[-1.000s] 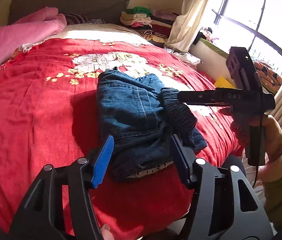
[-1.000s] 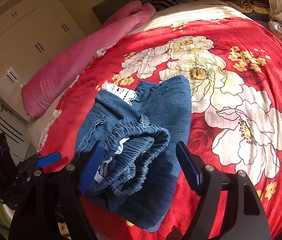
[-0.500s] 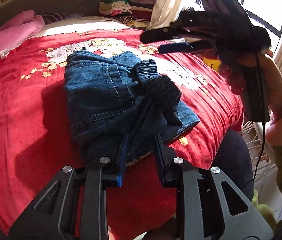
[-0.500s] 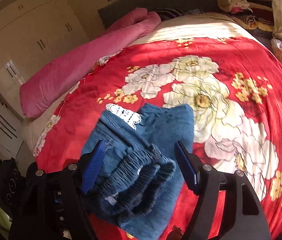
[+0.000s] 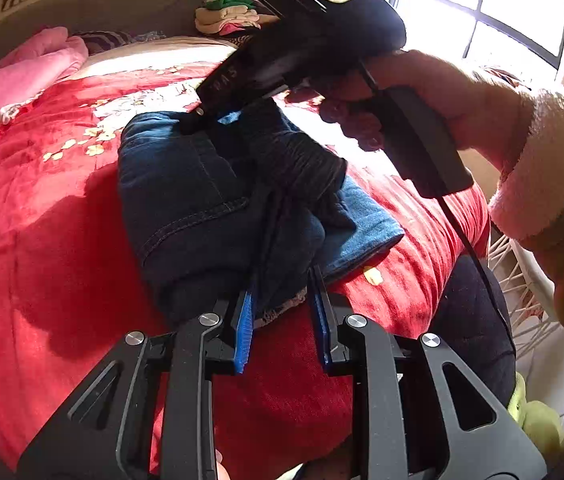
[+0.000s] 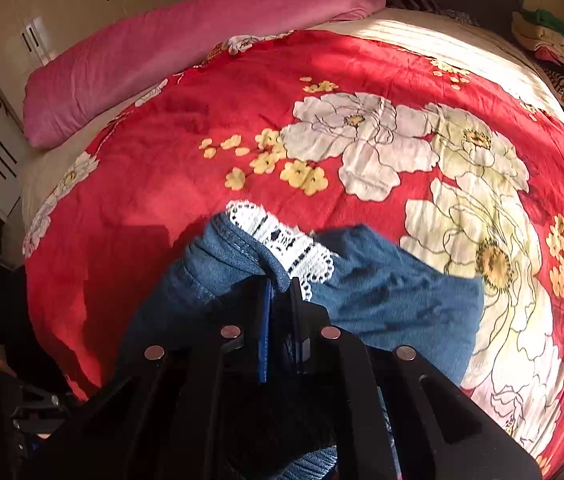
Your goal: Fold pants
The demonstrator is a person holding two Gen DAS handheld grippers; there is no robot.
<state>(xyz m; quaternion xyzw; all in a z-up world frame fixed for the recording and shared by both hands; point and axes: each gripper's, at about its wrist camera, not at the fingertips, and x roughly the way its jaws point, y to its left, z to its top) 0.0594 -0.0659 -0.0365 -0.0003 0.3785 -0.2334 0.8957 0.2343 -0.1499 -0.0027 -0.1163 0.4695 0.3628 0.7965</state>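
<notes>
The folded blue denim pants [image 5: 197, 200] lie bundled near the edge of the red flowered bedspread [image 5: 33, 208], with a white lace hem [image 6: 282, 240] showing. My left gripper [image 5: 282, 284] is shut on the near edge of the bundle. My right gripper [image 6: 279, 284] is shut on a denim fold beside the lace. In the left wrist view the right gripper [image 5: 217, 114] presses onto the far top of the pants, held by a hand in a pink sleeve. The elastic waistband [image 5: 302, 160] lies on top.
A pink quilt [image 6: 185, 44] lies along the far side of the bed. Folded clothes [image 5: 229, 16] are stacked by the headboard. A window [image 5: 502, 12] and a woven chair [image 5: 522, 292] stand to the right. Wardrobes [image 6: 41, 20] stand beyond the bed.
Both grippers have closed on the pants. The right gripper dropped down from above onto the far end of the bundle; the left moved in onto the near edge.
</notes>
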